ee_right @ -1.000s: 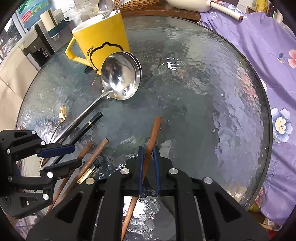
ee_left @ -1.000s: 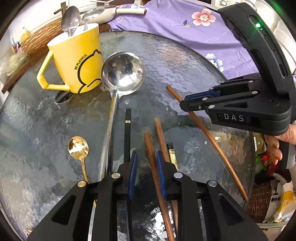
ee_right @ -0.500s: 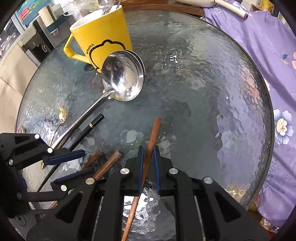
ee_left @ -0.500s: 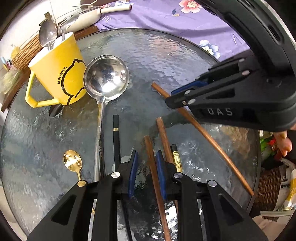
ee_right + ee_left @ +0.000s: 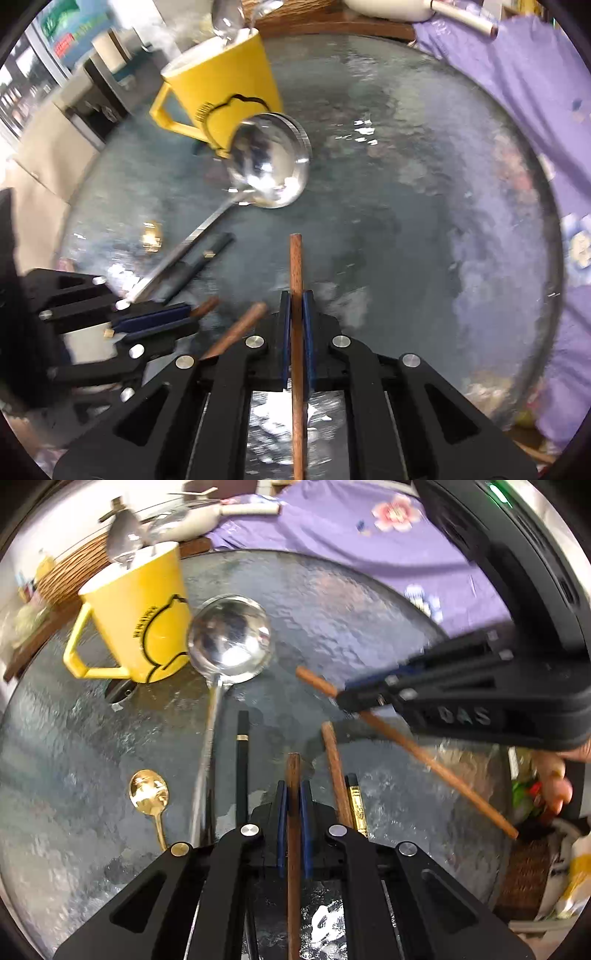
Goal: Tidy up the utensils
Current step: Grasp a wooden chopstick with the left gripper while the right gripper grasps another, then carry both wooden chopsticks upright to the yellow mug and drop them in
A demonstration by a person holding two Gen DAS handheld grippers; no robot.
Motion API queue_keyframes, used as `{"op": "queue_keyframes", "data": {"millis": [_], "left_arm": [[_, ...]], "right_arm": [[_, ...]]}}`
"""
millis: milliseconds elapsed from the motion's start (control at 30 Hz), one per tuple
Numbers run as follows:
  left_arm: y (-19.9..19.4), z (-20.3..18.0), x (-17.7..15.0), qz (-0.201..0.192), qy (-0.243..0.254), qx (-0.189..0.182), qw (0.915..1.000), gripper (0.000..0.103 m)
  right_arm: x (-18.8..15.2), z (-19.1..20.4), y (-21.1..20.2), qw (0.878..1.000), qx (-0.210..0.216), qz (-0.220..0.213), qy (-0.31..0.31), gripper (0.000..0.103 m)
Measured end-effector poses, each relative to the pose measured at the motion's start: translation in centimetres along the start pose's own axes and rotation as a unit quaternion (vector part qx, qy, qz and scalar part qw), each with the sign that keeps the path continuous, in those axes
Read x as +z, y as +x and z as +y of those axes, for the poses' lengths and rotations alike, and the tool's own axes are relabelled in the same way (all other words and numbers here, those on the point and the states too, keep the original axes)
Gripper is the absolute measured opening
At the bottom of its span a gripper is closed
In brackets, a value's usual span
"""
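Two spoons (image 5: pixel 125 541) stand in the mug (image 5: pixel 144 616). The left gripper (image 5: pixel 293 805) has just closed on a chopstick (image 5: pixel 293 775), while the right gripper (image 5: pixel 295 317) clamps another chopstick (image 5: pixel 296 266). The ladle (image 5: pixel 229 638), gold spoon (image 5: pixel 147 794) and seemingly three more sticks lie on the tabletop (image 5: pixel 351 609).

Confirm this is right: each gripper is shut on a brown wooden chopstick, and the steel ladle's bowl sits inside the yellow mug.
One point is wrong. The steel ladle lies on the glass table, its bowl beside the yellow mug, not inside it, as the left wrist view shows. Both the left gripper and right gripper do clamp brown chopsticks.
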State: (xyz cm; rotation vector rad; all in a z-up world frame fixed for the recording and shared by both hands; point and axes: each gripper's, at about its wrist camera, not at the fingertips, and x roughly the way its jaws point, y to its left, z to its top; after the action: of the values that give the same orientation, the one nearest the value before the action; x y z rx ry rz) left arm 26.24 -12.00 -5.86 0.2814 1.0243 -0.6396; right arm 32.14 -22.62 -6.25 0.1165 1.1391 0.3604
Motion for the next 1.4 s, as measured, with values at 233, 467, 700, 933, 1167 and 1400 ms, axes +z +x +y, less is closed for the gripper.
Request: {"op": "queue_keyframes", "data": {"millis": [233, 467, 700, 933, 1167, 1400], "left_arm": [[-5.0, 1.3, 0.4, -0.071, -0.031, -0.014, 0.9969, 0.007], [-10.1, 2.4, 1.5, -0.144, -0.055, -0.012, 0.9879, 0.007], [-13.6, 2.8, 3.0, -0.194, -0.065, 0.000, 0.9788, 0.007], [-16.9, 3.4, 4.6, -0.243, -0.068, 0.018, 0.9674, 0.007], [-18.5, 3.8, 6.5, -0.271, -0.070, 0.029, 0.9597, 0.007], [-19.7, 4.4, 9.3, -0.287, -0.071, 0.049, 0.9540, 0.007]], "right_arm": [[-0.4, 0.7, -3.4, 0.998, 0.025, -0.063, -0.004, 0.007], [0.7, 3.1, -9.4, 0.986, 0.050, -0.155, -0.033, 0.007], [2.2, 4.7, -12.8, 0.975, 0.054, -0.210, -0.058, 0.007], [4.2, 6.2, -15.7, 0.964, 0.048, -0.251, -0.078, 0.007], [6.4, 7.2, -17.8, 0.954, 0.035, -0.284, -0.095, 0.007], [9.8, 8.0, -19.1, 0.947, 0.008, -0.303, -0.104, 0.007]]}}
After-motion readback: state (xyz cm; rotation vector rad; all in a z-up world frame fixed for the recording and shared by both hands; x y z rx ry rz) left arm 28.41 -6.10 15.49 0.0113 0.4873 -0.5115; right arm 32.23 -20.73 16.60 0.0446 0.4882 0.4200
